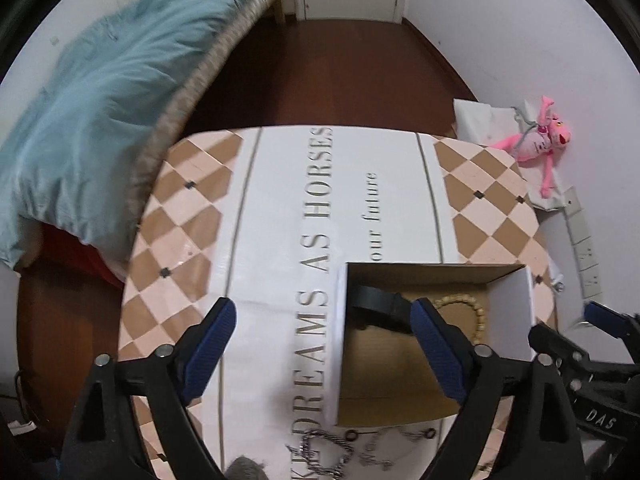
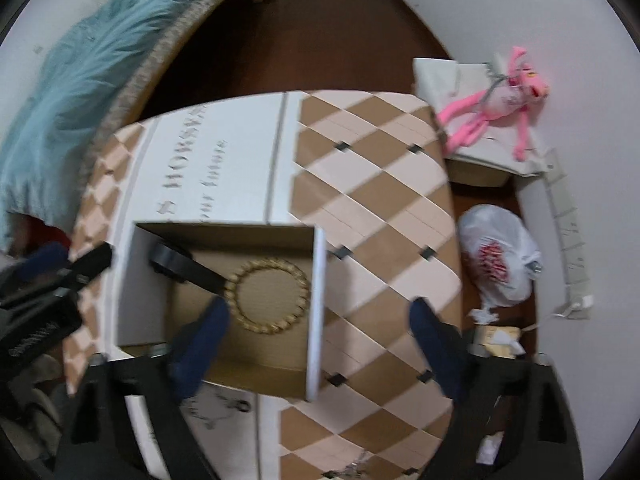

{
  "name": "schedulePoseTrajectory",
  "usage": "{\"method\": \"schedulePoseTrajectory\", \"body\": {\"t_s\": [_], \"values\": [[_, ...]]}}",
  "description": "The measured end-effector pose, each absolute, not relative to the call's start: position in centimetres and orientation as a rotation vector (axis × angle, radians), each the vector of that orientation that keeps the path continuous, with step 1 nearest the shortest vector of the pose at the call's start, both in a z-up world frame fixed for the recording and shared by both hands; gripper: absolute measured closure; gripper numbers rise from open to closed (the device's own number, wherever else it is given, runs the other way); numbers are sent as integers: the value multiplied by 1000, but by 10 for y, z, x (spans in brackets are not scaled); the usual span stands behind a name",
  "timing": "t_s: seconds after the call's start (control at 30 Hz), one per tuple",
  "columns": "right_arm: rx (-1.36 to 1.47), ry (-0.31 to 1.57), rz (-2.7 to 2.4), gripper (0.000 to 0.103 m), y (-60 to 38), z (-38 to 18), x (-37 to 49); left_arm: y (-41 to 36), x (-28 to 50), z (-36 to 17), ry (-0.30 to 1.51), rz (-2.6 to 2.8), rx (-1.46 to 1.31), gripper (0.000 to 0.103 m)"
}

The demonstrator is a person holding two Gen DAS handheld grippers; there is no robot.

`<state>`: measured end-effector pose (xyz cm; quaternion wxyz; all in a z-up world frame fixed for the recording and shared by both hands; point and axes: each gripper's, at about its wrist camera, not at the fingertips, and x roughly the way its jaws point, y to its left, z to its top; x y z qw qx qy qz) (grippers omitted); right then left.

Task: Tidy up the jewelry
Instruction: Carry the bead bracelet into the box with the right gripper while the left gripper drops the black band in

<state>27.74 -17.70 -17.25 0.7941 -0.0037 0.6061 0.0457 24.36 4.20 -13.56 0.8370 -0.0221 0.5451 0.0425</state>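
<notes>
Jewelry remaining outside lies at the near counter edge: a silver link chain (image 1: 326, 450) and thin pieces with small rings (image 1: 394, 446), light, limp and prone to snag or slide on the smooth printed counter cover (image 1: 280, 208). Best hold, in my judgement, is a bunched section of chain, not a single link. Already in the open brown cardboard box (image 1: 400, 376) rest a gold beaded bracelet (image 2: 267, 297), stiff enough to pinch at its rim, and a black band (image 2: 182, 265) touching it. Left gripper (image 1: 320, 354) and right gripper (image 2: 316, 344) both stand released, fingers spread, holding nothing. Box walls crowd any descent. Pink plush toy (image 2: 486, 110) and white plastic bag (image 2: 498, 258) sit well apart.
</notes>
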Motion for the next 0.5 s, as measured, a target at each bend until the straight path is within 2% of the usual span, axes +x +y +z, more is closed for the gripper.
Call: {"method": "schedulePoseTrajectory", "body": {"t_s": [0.03, 0.17, 0.5], "values": [[-18, 1298, 85, 7, -177, -175, 274, 42, 239, -136, 1139, 92, -39, 1], [-53, 1282, 29, 3, -175, -184, 257, 41, 228, -142, 1123, 109, -5, 1], [-55, 1224, -7, 3, -173, -172, 233, 42, 205, -134, 1090, 116, -11, 1]]}}
